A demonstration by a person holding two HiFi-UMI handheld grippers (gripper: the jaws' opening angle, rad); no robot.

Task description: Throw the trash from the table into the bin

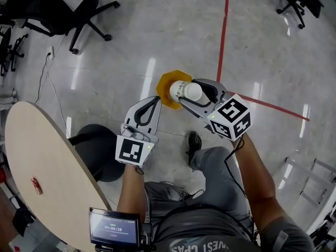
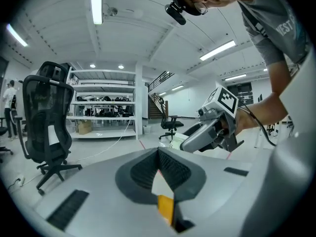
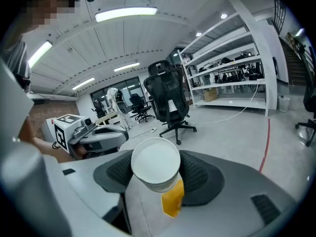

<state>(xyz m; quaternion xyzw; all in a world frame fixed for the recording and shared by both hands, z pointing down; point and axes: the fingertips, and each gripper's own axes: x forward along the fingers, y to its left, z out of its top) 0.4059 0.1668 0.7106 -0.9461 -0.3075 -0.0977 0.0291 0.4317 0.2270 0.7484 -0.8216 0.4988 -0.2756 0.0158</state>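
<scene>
1. Tongs first: R tongs (image 1: 185,91) are clenched on the cup (image 3: 155,162), pads on its side wall. L tongs (image 2: 158,152) are closed tip to tip, nothing in them.
2. From the head view the cup sits over the yellow bin (image 1: 164,91) on the floor, well apart from the table (image 1: 47,161).
3. Handling, my guess: paper cup, v. light, thin wall, crushes easily. Squeeze no harder than needed. Smooth skin, so it may slip if tilted.
4. Best hold = mid-wall, across the body, as you have it now.
5. Can't tell if the end facing fwd is mouth or base, or if anything's inside.
6. Red scrap (image 1: 37,185) lies on the table. Prob. flat and light, so pinch an edge w/ L tongs.
</scene>
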